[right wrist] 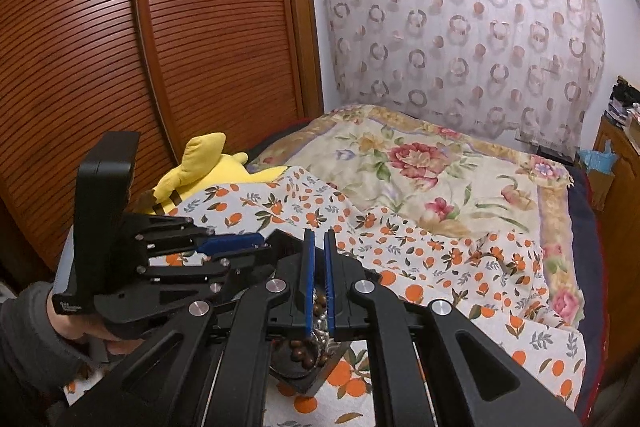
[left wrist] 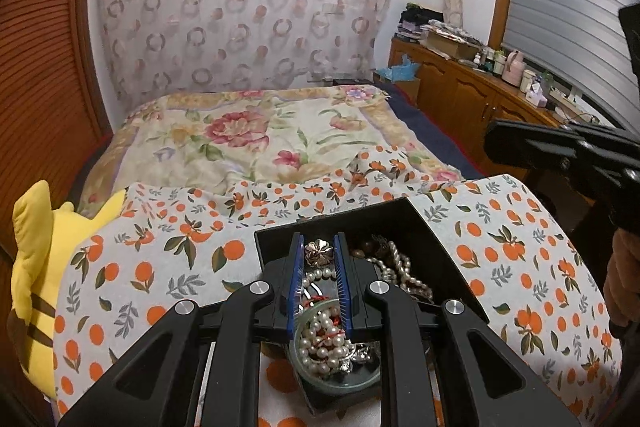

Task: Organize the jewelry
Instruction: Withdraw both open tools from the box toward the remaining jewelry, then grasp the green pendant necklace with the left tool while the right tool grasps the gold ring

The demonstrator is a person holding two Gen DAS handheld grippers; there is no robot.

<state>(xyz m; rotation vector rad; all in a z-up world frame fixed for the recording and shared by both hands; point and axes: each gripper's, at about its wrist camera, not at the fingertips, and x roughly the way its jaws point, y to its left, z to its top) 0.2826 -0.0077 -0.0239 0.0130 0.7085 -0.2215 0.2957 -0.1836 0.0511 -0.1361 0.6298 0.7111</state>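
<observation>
A black open box (left wrist: 404, 217) sits on the orange-print cloth (left wrist: 140, 267). It holds a flower brooch (left wrist: 318, 251), pearl strands (left wrist: 396, 267) and a round glass dish (left wrist: 336, 383) full of pearls. My left gripper (left wrist: 319, 247) hovers over the box with its jaws part open around the brooch, not clearly touching it. In the right wrist view, my right gripper (right wrist: 319, 239) has its jaws nearly closed with a narrow gap, above the box (right wrist: 304, 379) and dark wooden beads (right wrist: 302, 353); nothing shows between them. The left gripper's blue finger (right wrist: 232, 242) reaches in from the left.
The cloth covers the near end of a bed with a floral blanket (left wrist: 256, 135). A yellow plush toy (left wrist: 36, 267) lies at the left edge. A slatted wooden wardrobe (right wrist: 120, 67) stands left, and a wooden cabinet (left wrist: 460, 87) with clutter stands right.
</observation>
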